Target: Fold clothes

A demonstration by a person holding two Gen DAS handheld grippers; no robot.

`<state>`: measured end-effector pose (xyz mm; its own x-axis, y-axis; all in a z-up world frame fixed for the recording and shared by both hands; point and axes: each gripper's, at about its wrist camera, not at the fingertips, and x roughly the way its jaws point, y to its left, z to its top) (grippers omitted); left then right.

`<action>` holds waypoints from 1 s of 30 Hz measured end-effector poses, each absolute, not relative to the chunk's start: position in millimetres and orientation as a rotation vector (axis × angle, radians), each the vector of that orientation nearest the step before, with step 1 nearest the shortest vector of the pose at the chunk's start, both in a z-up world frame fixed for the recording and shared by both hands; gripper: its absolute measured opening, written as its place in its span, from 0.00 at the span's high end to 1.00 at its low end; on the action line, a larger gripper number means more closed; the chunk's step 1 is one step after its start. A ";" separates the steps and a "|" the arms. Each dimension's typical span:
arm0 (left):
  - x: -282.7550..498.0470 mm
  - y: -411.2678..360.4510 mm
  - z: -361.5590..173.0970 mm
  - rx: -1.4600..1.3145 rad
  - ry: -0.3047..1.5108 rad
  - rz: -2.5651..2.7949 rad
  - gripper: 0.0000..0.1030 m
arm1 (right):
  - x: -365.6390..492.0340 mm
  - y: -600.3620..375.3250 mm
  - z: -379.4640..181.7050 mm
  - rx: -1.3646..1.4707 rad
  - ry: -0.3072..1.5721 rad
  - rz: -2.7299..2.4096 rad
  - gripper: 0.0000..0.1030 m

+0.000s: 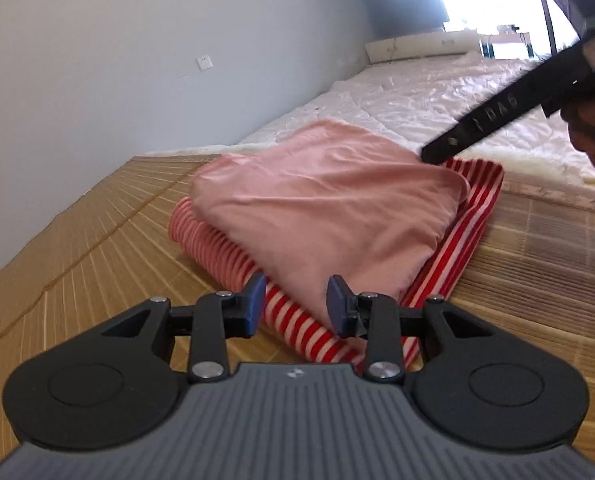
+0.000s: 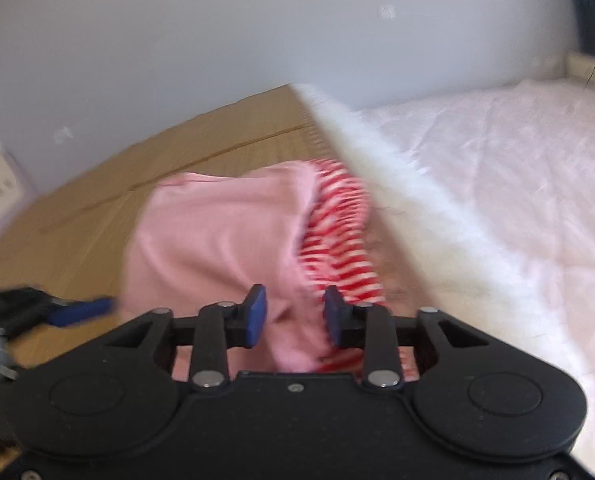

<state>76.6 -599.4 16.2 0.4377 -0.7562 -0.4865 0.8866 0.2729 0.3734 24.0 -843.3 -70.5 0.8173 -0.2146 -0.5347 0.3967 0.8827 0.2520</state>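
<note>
The pink garment (image 1: pixel 317 200) lay folded on top of the red-and-white striped garment (image 1: pixel 473 216), and both rested on the bamboo mat (image 1: pixel 97 248) of the bed, near the white mattress cover (image 1: pixel 437 96) on the far right side.

The left tool (image 1: pixel 296 306) hung at the near corner of the pile. Its blue pads (image 1: pixel 255 306) stood apart over the striped cloth and pressed on nothing, so it was released. In the right wrist view the right tool (image 2: pixel 293 314) had pink cloth running between its pads, but the picture was blurred – I could not tell if it pinched the cloth or was only above it. From the left view, its black finger (image 1: pixel 485 124) reached the far right corner of the pink garment.

The step in hand seemed to be taking two corners for the next fold. To do it well, I think each tool should catch only the layers that belong to this fold – not the cloth under them. Both tools should close fully before lifting, then rise together so the edge stays straight.
</note>
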 end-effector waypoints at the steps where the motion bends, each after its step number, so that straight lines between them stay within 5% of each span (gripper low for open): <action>1: 75.1 -593.2 20.5 0.659 0.218 -1.114 0.62 | 21.1 -847.2 -70.3 0.340 0.519 -0.348 0.67; 14: 38.4 -592.0 2.9 0.810 0.127 -1.154 0.61 | 13.2 -823.4 -77.7 0.159 0.621 -0.191 0.67; 19: 30.6 -592.5 1.0 0.779 0.120 -1.208 0.61 | 16.5 -830.2 -79.7 0.253 0.614 -0.180 0.87; 30: 17.8 -616.1 -21.5 0.830 0.037 -1.109 0.56 | -0.6 -844.7 -56.9 0.422 0.482 -0.110 0.90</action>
<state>17.8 -616.1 -21.5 0.4768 -0.7737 -0.4171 0.7996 0.1847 0.5714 -0.6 -844.7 -56.9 0.8819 -0.0045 -0.4714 0.2010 0.9081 0.3674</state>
